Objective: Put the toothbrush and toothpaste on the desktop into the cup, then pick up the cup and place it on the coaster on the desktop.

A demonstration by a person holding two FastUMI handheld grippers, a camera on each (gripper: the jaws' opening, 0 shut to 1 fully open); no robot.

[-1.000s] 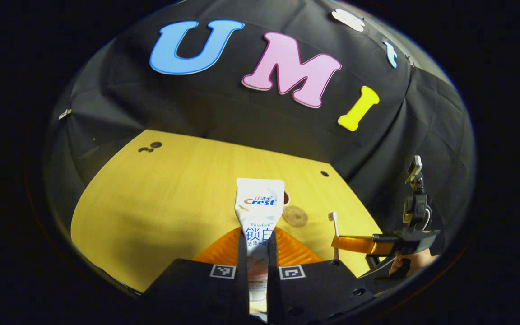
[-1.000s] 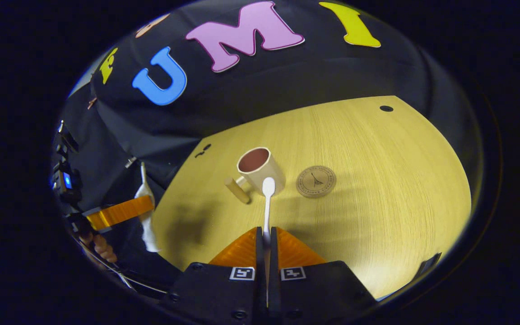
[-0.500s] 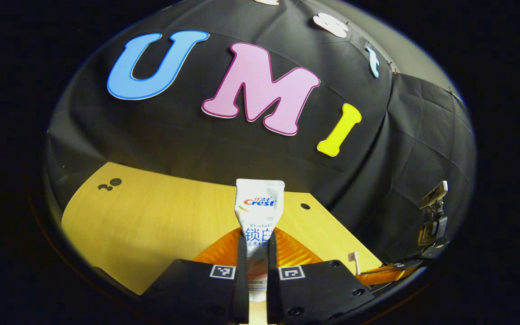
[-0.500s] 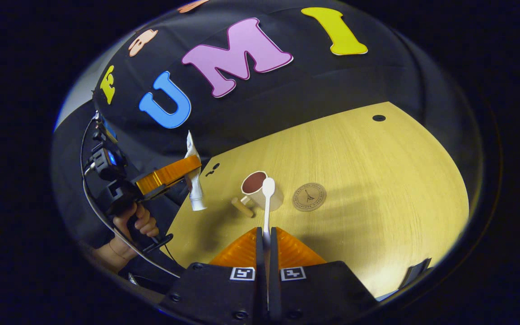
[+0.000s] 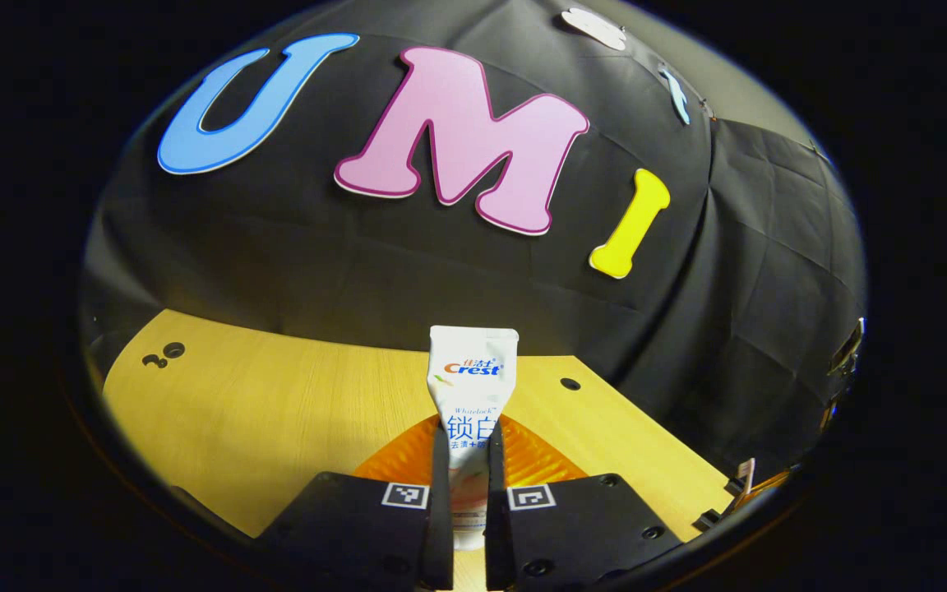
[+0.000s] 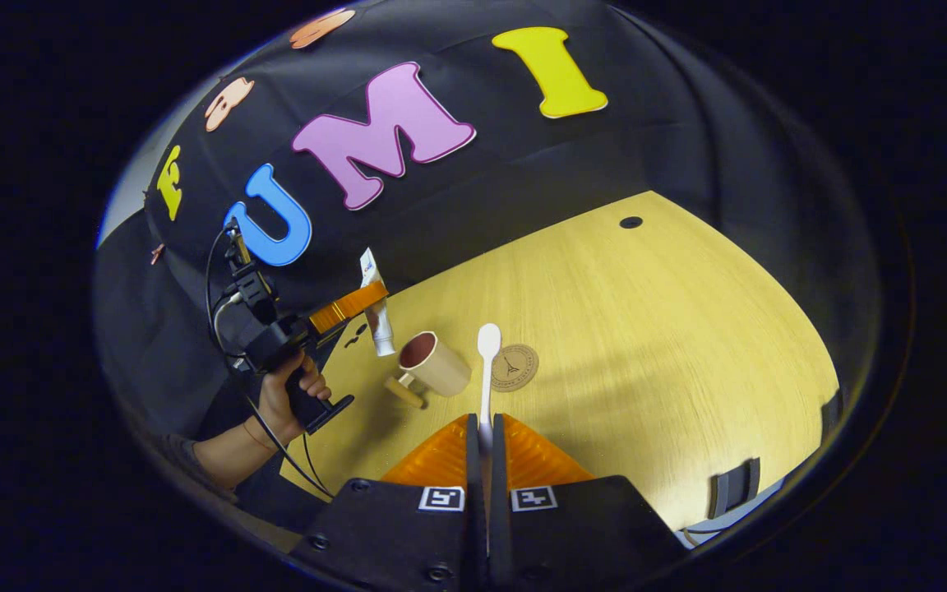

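In the left gripper view my left gripper is shut on a white toothpaste tube that stands up between its fingers, crimped end up. In the right gripper view my right gripper is shut on a white toothbrush, head pointing away. A beige cup with a wooden handle stands on the desktop, open and holding nothing. Right of it lies the round coaster. The left gripper hangs just above and left of the cup, the toothpaste tube pointing cap down.
A hand holds the left gripper's handle at the desk's left edge, a cable trailing from it. The wooden desk has small holes near its back. The right gripper's finger and the toothbrush head peek in at the lower right.
The left gripper with the toothpaste has moved in over the desk to just beside the cup. The right gripper has pulled back and risen, so cup and coaster look smaller.
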